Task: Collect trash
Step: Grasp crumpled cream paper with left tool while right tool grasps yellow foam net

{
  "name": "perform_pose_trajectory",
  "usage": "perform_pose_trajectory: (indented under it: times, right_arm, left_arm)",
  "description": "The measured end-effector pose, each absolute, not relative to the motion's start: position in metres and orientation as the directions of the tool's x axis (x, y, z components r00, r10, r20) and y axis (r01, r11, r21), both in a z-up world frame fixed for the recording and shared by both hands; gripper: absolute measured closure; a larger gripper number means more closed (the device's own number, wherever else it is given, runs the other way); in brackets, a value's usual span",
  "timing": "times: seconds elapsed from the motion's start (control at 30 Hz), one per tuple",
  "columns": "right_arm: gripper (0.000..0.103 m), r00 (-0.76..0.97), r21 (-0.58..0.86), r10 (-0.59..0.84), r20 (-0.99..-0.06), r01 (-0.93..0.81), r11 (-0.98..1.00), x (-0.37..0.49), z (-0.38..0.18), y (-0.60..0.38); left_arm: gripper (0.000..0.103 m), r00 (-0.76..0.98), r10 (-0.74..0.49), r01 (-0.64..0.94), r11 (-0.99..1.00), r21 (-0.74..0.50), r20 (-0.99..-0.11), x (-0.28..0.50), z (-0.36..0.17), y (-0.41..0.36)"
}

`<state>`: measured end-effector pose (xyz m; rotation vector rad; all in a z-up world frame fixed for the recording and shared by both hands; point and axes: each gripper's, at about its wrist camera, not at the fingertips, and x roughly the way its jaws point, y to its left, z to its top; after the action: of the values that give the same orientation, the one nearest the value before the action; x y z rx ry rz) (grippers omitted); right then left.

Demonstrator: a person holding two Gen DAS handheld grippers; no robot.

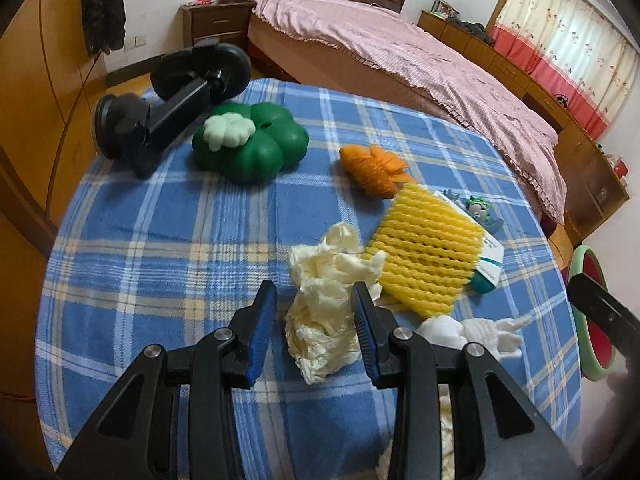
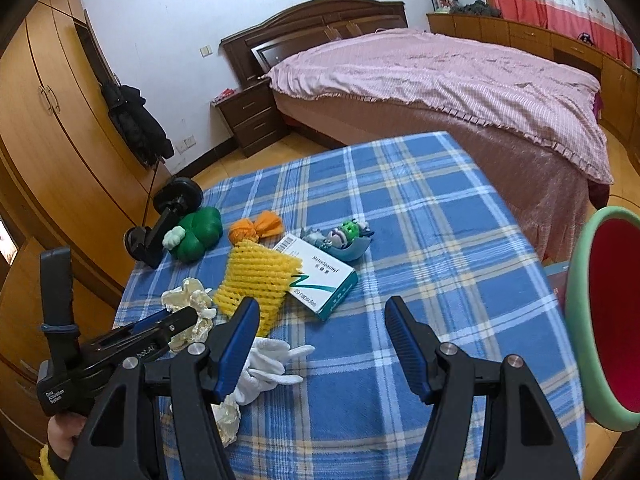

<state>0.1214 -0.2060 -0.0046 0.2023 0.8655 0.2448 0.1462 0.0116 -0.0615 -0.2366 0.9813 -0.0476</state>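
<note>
Left gripper (image 1: 316,320) tilts down, fingers (image 1: 262,336) straddling crumpled paper (image 1: 320,320).

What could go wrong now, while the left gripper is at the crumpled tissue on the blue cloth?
1. The crumpled tissue sits between the left gripper's fingers, but its far end lies against the yellow foam net; a grasp may drag the net along.
2. The white glove lies just beside the tissue and could be caught too.
3. The pads may pinch the plaid cloth under the soft tissue.
</note>
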Motion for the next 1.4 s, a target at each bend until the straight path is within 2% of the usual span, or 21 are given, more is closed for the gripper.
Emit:
perform_pose_trajectory:
  times: [0.2,0.3,0.33,0.4,0.5,0.67,0.8,1.27,1.37,1.4]
  right_arm:
    - [0.035,0.595,0.286,0.313,-0.740,-0.143,0.947,0.132,-0.015,-0.194]
    - [0.035,0.584,0.290,0.327,-0.743,-0.159,0.944,0.136,-0.018,-0.186]
    - [0.035,0.582,0.288,0.329,-0.744,-0.165,0.943,0.137,-0.019,-0.183]
    - [0.037,0.575,0.285,0.335,-0.746,-0.178,0.942,0.138,-0.019,-0.177]
    - [0.041,0.561,0.278,0.342,-0.754,-0.199,0.940,0.140,-0.021,-0.167]
    - [0.041,0.536,0.277,0.361,-0.763,-0.234,0.932,0.142,-0.025,-0.148]
    - [0.046,0.503,0.279,0.369,-0.782,-0.248,0.928,0.150,-0.034,-0.134]
    - [0.049,0.474,0.246,0.314,-0.823,-0.201,0.948,0.170,-0.064,-0.109]
    - [0.055,0.491,0.239,0.302,-0.817,-0.189,0.952,0.169,-0.065,-0.109]
    - [0.061,0.498,0.232,0.295,-0.816,-0.185,0.955,0.169,-0.065,-0.110]
  left_arm:
    - [0.065,0.558,-0.189,-0.047,0.965,-0.258,-0.808,0.151,-0.067,0.013]
    - [0.072,0.561,-0.211,-0.033,0.960,-0.276,-0.800,0.149,-0.068,0.013]
    - [0.077,0.571,-0.213,-0.030,0.960,-0.279,-0.793,0.148,-0.067,0.014]
    - [0.081,0.579,-0.223,-0.029,0.956,-0.293,-0.784,0.146,-0.063,0.018]
    - [0.081,0.609,-0.185,-0.051,0.961,-0.271,-0.771,0.139,-0.054,0.027]
    - [0.081,0.641,-0.107,-0.107,0.968,-0.227,-0.760,0.130,-0.045,0.047]
    - [0.081,0.645,-0.085,-0.143,0.963,-0.230,-0.759,0.126,-0.046,0.063]
    - [0.081,0.669,-0.077,-0.182,0.947,-0.264,-0.739,0.117,-0.050,0.092]
    - [0.081,0.666,-0.086,-0.188,0.942,-0.278,-0.741,0.117,-0.054,0.097]
    - [0.081,0.664,-0.089,-0.188,0.941,-0.281,-0.742,0.117,-0.055,0.097]
